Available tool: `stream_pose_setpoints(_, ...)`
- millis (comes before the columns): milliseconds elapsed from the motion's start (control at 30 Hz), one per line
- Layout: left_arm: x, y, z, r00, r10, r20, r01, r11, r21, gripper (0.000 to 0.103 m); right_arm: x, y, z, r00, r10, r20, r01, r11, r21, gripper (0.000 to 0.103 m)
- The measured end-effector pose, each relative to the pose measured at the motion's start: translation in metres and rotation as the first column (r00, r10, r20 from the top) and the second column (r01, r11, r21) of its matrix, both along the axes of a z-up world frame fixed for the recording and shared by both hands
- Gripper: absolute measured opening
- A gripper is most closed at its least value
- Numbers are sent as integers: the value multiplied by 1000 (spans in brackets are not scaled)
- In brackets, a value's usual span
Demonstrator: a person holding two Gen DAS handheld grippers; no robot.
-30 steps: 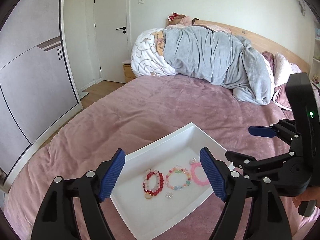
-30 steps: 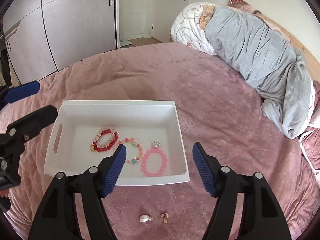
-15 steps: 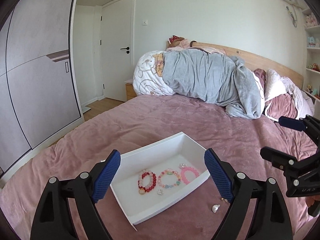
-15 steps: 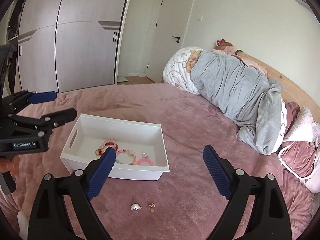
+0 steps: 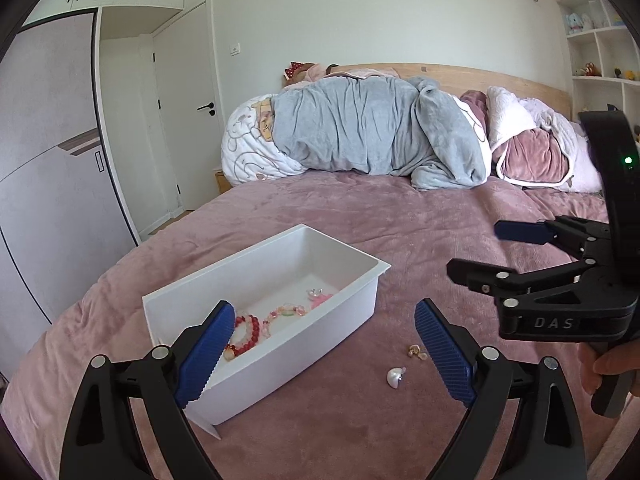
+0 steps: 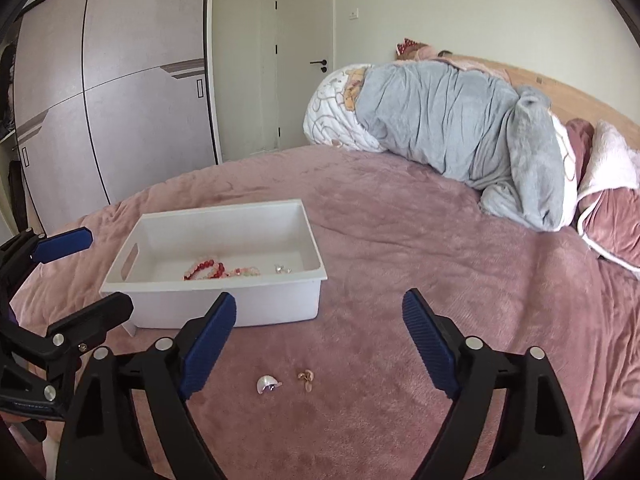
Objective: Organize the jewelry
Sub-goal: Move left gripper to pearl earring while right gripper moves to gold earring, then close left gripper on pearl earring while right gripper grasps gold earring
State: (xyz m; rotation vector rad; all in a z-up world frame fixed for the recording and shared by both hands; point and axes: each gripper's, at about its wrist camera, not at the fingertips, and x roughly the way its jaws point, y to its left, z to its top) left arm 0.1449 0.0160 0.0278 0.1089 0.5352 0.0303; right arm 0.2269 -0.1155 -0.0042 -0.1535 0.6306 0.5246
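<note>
A white tray sits on the pink bedspread. Inside lie a red bead bracelet, a pastel bracelet, a pink bracelet and a small silver piece. On the bedspread beside the tray lie a pearl-white piece and a small gold piece. My left gripper is open and empty above the tray's near end. My right gripper is open and empty, above the two loose pieces.
A rolled grey blanket and pillows lie at the head of the bed. A wardrobe and a door stand to the left. White shelves are at the far right.
Both grippers have pulled back and dropped lower, so the tray is now seen from the side. Both stay open and empty. The jewelry has not moved.
</note>
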Motion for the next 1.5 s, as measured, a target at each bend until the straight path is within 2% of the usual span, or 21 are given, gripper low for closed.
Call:
stream_pose_setpoints(67, 5, -9, -15, 1000, -17, -4, 17, 1000, 22, 93, 11, -1, -25, 999, 28, -47, -28, 1000, -6, 67)
stream_pose_setpoints(200, 15, -21, -49, 998, -41, -46, 42, 999, 22, 93, 26, -3, -68, 990, 96, -107, -101, 994, -40, 57)
stream_pose_setpoints(300, 24, -27, -72, 996, -46, -77, 48, 999, 21, 93, 33, -1, -87, 982, 140, -130, -149, 987, -66, 55)
stream_pose_setpoints(533, 42, -35, -108, 992, -63, -110, 66, 997, 26, 90, 37, 12, -99, 965, 235, -114, -249, 961, -123, 53)
stream_pose_setpoints(667, 50, -37, -124, 985, -95, -144, 100, 995, 25, 85, 40, 17, -110, 955, 264, -132, -284, 943, -174, 49)
stream_pose_setpoints(767, 54, -36, -134, 979, -125, -159, 126, 992, 0, 82, 48, 15, -119, 949, 267, -167, -295, 940, -175, 48)
stream_pose_setpoints(933, 67, -39, -149, 960, -179, -218, 177, 984, -27, 73, 57, 14, -133, 934, 284, -218, -321, 934, -156, 44)
stream_pose_setpoints(1033, 76, -36, -161, 945, -183, -272, 176, 983, -50, 58, 60, 15, -136, 930, 288, -227, -326, 934, -148, 44)
stream_pose_setpoints(1100, 80, -34, -167, 938, -182, -294, 171, 983, -65, 57, 60, 15, -138, 925, 299, -235, -337, 931, -143, 45)
stream_pose_setpoints(1267, 85, -31, -173, 929, -189, -317, 168, 982, -90, 57, 57, 20, -143, 909, 336, -246, -379, 912, -155, 40)
stream_pose_setpoints(1300, 86, -29, -175, 929, -188, -320, 165, 981, -98, 56, 55, 22, -144, 906, 342, -248, -386, 909, -159, 35)
stream_pose_setpoints(1500, 88, -23, -177, 932, -153, -328, 121, 986, -116, 36, 56, 25, -147, 906, 339, -253, -385, 908, -164, 26)
